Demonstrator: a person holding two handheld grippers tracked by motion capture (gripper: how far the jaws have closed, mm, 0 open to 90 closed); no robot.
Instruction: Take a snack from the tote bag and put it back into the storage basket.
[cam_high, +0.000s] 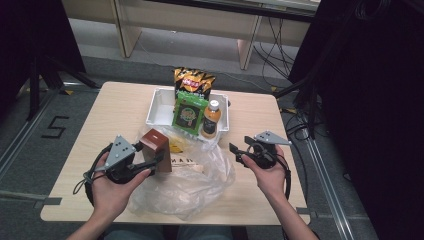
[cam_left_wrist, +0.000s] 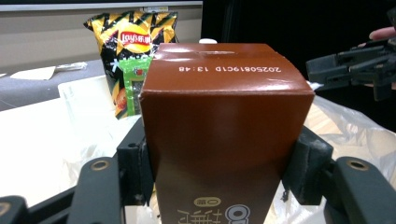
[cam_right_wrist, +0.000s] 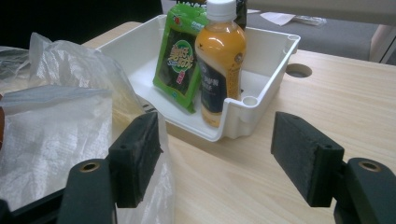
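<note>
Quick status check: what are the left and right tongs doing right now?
Left tongs: closed on the brown carton, pads pressing both its sides.
Right tongs: open, nothing between them, above the table near the white tray.

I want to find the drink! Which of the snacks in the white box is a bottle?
The orange bottle with the white cap, standing at the right of the white bin. The green packet and yellow-black chip bag beside it are flat bags.

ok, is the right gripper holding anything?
No, the right gripper has its jaws apart over bare table, nothing between the pads.
</note>
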